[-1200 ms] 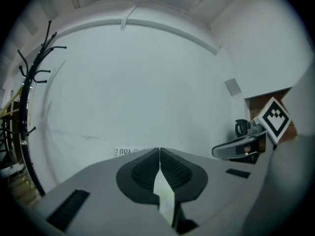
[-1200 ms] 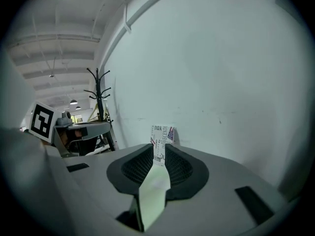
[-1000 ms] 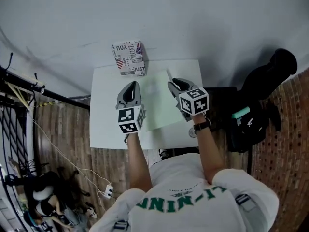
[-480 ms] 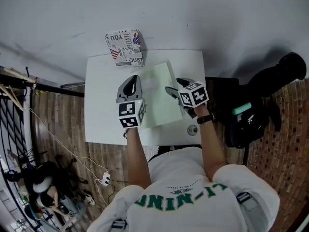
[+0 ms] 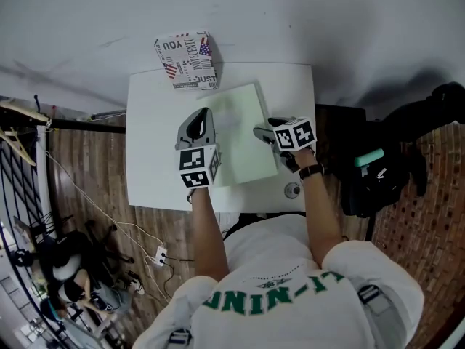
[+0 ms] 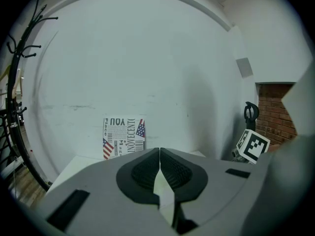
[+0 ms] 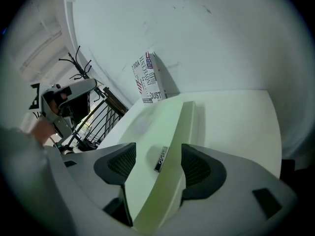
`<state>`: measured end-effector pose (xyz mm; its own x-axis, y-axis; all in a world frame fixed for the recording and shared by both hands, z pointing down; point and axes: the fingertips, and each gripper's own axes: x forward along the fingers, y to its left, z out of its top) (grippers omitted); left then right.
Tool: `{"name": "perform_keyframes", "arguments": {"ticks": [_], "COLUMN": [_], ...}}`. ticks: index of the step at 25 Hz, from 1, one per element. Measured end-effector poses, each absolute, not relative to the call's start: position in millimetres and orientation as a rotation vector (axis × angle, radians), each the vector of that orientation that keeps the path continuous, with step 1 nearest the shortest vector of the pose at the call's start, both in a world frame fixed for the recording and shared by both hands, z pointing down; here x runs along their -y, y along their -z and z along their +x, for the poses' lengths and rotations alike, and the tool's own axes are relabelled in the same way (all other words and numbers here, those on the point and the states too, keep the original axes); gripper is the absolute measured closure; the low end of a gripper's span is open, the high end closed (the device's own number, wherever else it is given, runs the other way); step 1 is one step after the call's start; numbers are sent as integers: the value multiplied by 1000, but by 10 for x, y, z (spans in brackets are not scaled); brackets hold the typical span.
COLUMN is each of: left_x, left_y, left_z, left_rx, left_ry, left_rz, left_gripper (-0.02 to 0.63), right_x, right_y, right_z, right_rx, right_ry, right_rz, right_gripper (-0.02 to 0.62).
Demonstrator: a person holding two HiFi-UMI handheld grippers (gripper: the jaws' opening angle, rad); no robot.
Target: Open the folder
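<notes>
A pale green folder (image 5: 243,133) lies shut on the white table (image 5: 156,158). My right gripper (image 5: 261,131) is at the folder's right edge. In the right gripper view its jaws (image 7: 158,163) stand wide to either side of that edge (image 7: 157,127), where a small dark tag (image 7: 161,159) sits. These jaws have just been opening, and the pads do not press on the folder. My left gripper (image 5: 200,116) hovers over the folder's left side, and in the left gripper view (image 6: 159,151) its pads meet with nothing between them.
A printed box with a flag pattern (image 5: 187,62) stands at the table's far edge against the wall. A small round object (image 5: 291,190) lies near the front right corner. A dark bag (image 5: 385,173) sits right of the table and metal railings (image 5: 29,144) are on the left.
Both grippers have come down toward the table. The right one dropped to the folder's right edge, tilted downward, and its jaws spread apart. The left one sank a little over the folder.
</notes>
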<state>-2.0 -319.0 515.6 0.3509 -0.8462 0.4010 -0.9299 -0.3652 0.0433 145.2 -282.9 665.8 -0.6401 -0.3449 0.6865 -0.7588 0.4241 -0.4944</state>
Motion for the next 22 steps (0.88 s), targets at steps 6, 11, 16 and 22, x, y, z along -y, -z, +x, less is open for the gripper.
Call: {"name": "perform_keyframes", "arguments": {"ticks": [6,11,16,22], "left_x": [3180,3145,3090,2987], "left_y": [-5229,-5248,-5201,-5099], "left_z": [-101,-144,-162,-236], "left_rx": [1608,1619,1633,1651], "left_ry": [-460,-469,-472,-458], "left_rz": [2319,2307,2314,2314], "left_gripper": [588,589,588,588], "right_x": [2830,2833,2795,2762], "right_y": [-6766,-6764,-6766,-6665], "right_z": [1420,1397,1377,1369], "right_rx": [2183,2193,2190,2199], "right_ry": [-1212,-1256,-1246,-1236], "right_rz": [922,930,927,961], "right_gripper": [352,403,422,454]}}
